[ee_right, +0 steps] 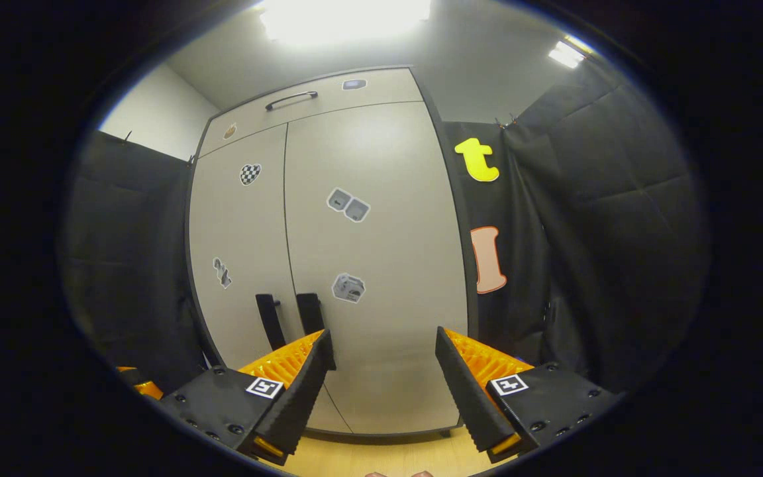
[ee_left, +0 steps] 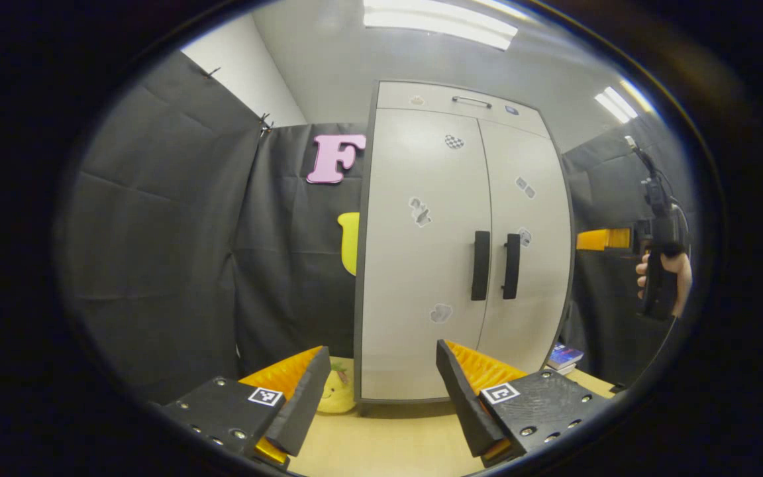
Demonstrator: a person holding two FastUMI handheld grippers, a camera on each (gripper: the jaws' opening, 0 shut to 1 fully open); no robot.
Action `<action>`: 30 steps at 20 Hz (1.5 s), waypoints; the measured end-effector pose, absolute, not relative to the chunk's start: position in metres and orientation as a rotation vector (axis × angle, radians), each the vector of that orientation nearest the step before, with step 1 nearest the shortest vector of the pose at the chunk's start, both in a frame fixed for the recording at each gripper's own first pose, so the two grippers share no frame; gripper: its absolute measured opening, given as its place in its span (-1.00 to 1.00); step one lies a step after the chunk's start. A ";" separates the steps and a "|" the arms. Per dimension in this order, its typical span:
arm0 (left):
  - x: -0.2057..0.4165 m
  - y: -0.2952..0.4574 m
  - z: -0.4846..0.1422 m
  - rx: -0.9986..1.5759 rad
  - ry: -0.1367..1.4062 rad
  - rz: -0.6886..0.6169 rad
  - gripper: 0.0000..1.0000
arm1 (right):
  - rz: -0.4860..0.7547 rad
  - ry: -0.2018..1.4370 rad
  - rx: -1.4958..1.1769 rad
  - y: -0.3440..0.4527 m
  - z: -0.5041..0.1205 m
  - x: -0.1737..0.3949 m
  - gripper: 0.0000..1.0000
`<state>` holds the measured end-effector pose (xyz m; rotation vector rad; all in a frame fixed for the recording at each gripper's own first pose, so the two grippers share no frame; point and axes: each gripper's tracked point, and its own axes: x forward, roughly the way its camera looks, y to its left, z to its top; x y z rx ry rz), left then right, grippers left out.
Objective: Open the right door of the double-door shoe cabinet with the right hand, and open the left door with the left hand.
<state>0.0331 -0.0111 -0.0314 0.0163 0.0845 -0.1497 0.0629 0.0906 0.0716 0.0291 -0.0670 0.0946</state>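
Note:
The white shoe cabinet stands straight ahead with its left door [ee_left: 421, 278] and right door [ee_left: 537, 291] both closed. Two black vertical handles, the left handle [ee_left: 480, 265] and the right handle [ee_left: 511, 265], sit side by side at the centre seam. My left gripper [ee_left: 381, 391] is open, low in front of the left door and well short of it. In the right gripper view the right door [ee_right: 381, 252] is close ahead. My right gripper [ee_right: 381, 384] is open, and its left finger [ee_right: 302, 384] overlaps the foot of the right handle [ee_right: 310, 313]. A hand [ee_left: 676, 271] holds that gripper at the cabinet's right.
A drawer with a slim handle [ee_left: 471, 101] tops the cabinet. A yellow plush toy [ee_left: 335, 394] lies at the cabinet's left foot and some books [ee_left: 563, 356] at its right foot, on a wooden surface [ee_left: 388, 437]. Black cloth walls enclose both sides.

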 end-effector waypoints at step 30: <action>0.045 0.108 -0.076 -0.020 0.178 0.087 0.87 | 0.158 0.136 0.092 0.191 0.031 0.197 -0.16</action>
